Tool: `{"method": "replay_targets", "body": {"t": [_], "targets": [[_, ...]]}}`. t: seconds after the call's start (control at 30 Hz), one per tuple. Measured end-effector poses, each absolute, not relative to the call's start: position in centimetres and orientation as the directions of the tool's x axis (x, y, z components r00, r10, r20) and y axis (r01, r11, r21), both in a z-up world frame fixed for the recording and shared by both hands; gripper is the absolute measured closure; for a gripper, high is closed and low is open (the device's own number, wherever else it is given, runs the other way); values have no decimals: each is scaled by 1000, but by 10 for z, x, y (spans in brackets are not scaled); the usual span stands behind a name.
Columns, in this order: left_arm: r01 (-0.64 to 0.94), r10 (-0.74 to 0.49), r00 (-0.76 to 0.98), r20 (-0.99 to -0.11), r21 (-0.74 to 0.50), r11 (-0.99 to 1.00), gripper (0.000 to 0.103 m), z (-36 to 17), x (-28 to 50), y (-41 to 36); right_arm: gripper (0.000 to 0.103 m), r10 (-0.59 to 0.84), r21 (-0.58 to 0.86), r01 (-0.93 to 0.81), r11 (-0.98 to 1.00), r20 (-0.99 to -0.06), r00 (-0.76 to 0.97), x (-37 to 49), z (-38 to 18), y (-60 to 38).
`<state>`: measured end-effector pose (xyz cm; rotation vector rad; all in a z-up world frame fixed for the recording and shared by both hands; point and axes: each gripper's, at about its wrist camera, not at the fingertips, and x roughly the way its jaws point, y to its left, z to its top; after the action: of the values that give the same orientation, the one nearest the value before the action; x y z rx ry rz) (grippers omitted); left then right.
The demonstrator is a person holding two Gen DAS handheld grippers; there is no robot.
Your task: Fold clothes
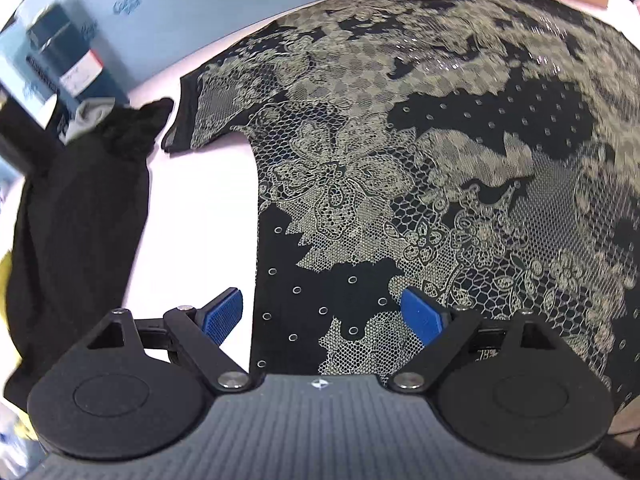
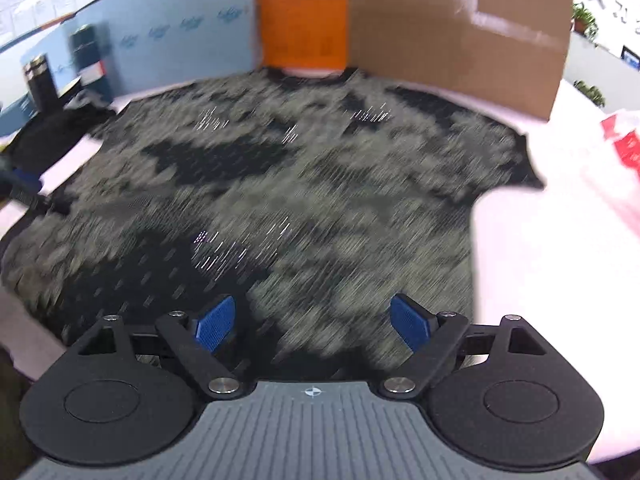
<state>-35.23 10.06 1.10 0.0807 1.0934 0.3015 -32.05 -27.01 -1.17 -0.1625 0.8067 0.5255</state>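
A black T-shirt with a beige lace and floral print [image 1: 400,152] lies flat on the white table [image 1: 200,208], collar at the far side. My left gripper [image 1: 322,314] is open and empty above the shirt's lower left edge; its left finger hangs over bare table. The right wrist view is motion-blurred. The same shirt [image 2: 280,184] fills it. My right gripper [image 2: 312,322] is open and empty above the shirt's lower hem area. The left gripper's tip shows at the left edge there [image 2: 20,188].
A pile of black clothing [image 1: 80,208] lies on the table left of the shirt. A blue partition [image 1: 180,12], an orange panel [image 2: 300,16] and a cardboard box [image 2: 460,36] stand behind the collar. A red and white bag [image 2: 624,140] lies at the right.
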Motion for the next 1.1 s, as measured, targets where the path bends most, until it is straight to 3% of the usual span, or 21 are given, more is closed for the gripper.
{"method": "replay_targets", "body": {"t": [0.1, 0.5, 0.73, 1.1], "targets": [[-226, 261, 417, -871, 179, 958, 17, 11, -352, 106, 10, 376, 69, -478, 876, -719, 585, -332, -19, -276], [-229, 260, 410, -874, 178, 957, 14, 10, -354, 111, 10, 354, 120, -385, 915, -698, 623, -354, -15, -295], [-217, 269, 399, -877, 194, 957, 12, 13, -357, 113, 4, 281, 64, -366, 928, -765, 579, -376, -32, -300], [-141, 221, 489, -844, 173, 975, 12, 52, -395, 111, 4, 254, 284, -75, 956, -673, 695, -406, -36, -368]]}}
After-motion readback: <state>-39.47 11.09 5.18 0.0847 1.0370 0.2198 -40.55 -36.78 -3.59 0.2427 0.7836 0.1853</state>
